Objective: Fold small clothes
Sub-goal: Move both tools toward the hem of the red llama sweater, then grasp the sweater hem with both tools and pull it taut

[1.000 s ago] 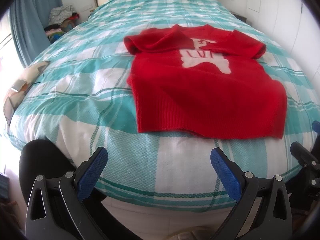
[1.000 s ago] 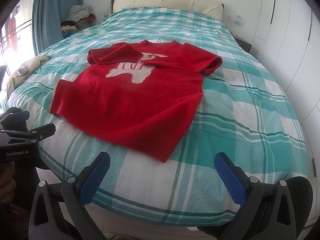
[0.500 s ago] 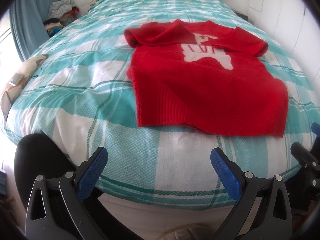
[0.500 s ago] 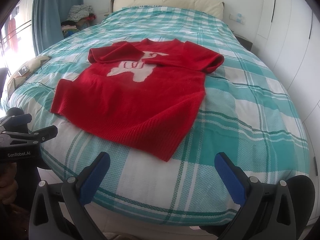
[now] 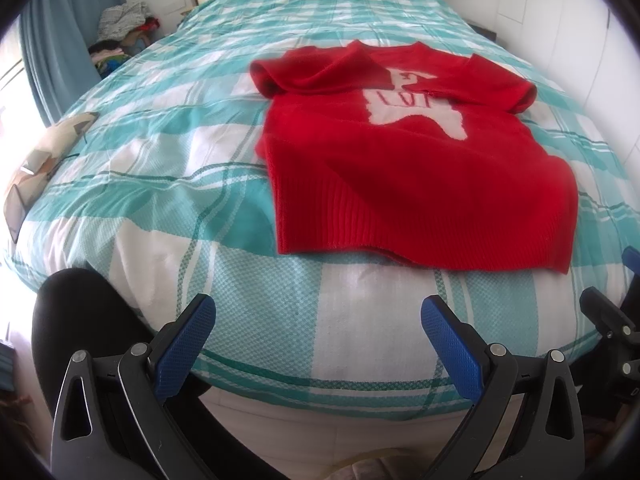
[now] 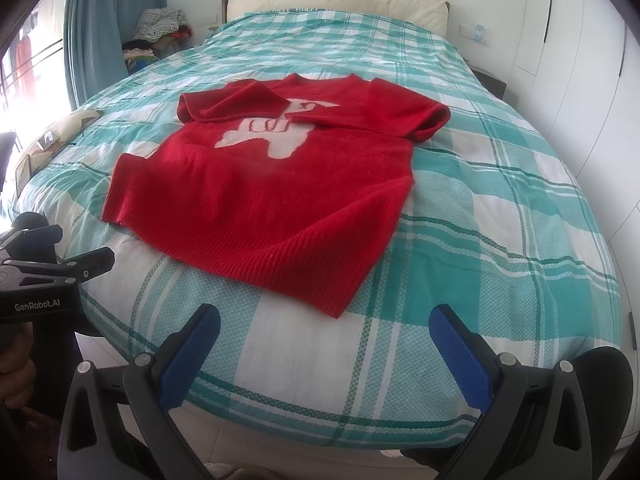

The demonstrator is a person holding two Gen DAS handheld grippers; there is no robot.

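Note:
A small red knitted sweater (image 5: pixel 412 168) with a pale animal motif lies flat on the bed, both sleeves folded in over the chest; it also shows in the right wrist view (image 6: pixel 272 184). My left gripper (image 5: pixel 318 340) is open and empty, hovering at the bed's near edge, short of the sweater's hem. My right gripper (image 6: pixel 324 348) is open and empty, near the bed's edge just before the sweater's near right hem corner. The left gripper's body also shows in the right wrist view (image 6: pixel 44 276) at far left.
The bed (image 6: pixel 500 240) has a teal-and-white checked cover. A cushion (image 5: pixel 44 160) lies at its left edge. A pile of clothes (image 6: pixel 160 32) sits by the blue curtain at the back left. White wardrobes (image 6: pixel 592 60) stand on the right.
Both grippers have shifted slightly, with the sweater's position in each view changing a little. Jaws stay open and the sweater itself has not moved.

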